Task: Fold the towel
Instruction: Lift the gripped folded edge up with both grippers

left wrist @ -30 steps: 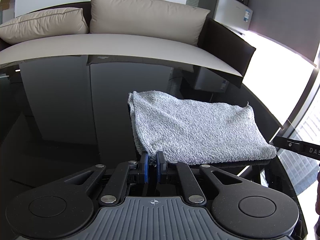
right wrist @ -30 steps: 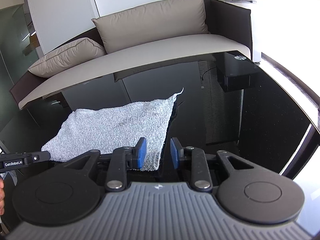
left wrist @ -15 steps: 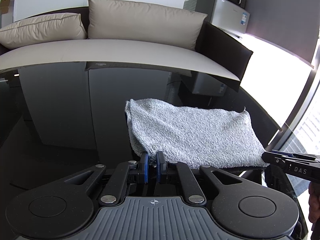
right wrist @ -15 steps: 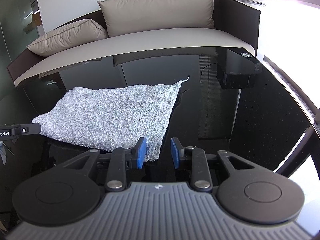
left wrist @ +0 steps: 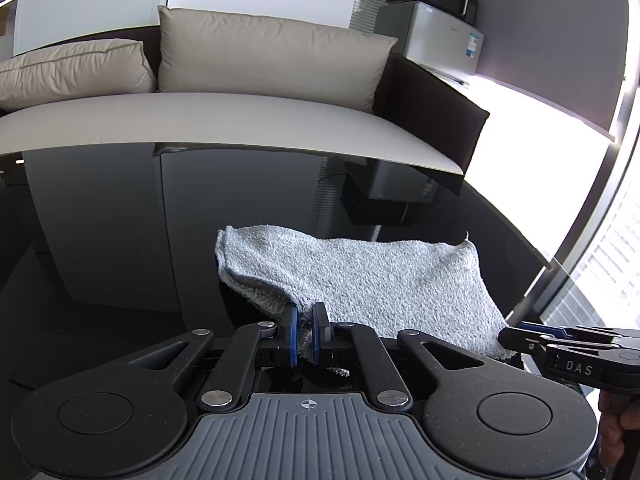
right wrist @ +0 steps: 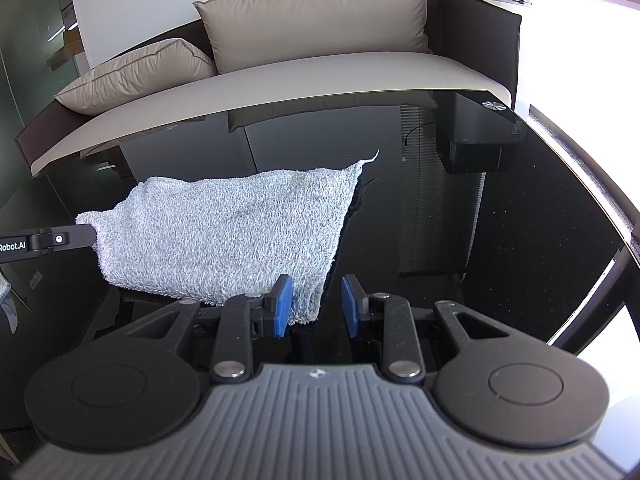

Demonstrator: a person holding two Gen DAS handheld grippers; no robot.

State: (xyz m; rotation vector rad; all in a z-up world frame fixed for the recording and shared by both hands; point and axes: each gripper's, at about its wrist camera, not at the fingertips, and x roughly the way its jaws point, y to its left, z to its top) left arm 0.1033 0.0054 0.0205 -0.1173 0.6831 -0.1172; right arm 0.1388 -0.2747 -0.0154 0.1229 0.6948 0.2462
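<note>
A grey terry towel (left wrist: 372, 280) lies folded on a glossy black table (left wrist: 112, 248). My left gripper (left wrist: 305, 334) is shut on the towel's near left corner and lifts it slightly. In the right wrist view the towel (right wrist: 224, 236) spreads to the left, and my right gripper (right wrist: 316, 310) is open with the towel's near right corner between its blue pads (right wrist: 282, 312). The right gripper also shows at the right edge of the left wrist view (left wrist: 516, 336), and the left gripper shows at the left edge of the right wrist view (right wrist: 90, 234).
A sofa (left wrist: 256, 116) with beige cushions runs behind the table's far edge. A fridge with a microwave (left wrist: 432, 28) stands at the back right. A bright window lies to the right. The table's right edge (right wrist: 592, 184) curves close by.
The left gripper has raised its corner of the towel, so the near left edge now bunches upward. The right gripper has closed in on the near right corner, still open.
</note>
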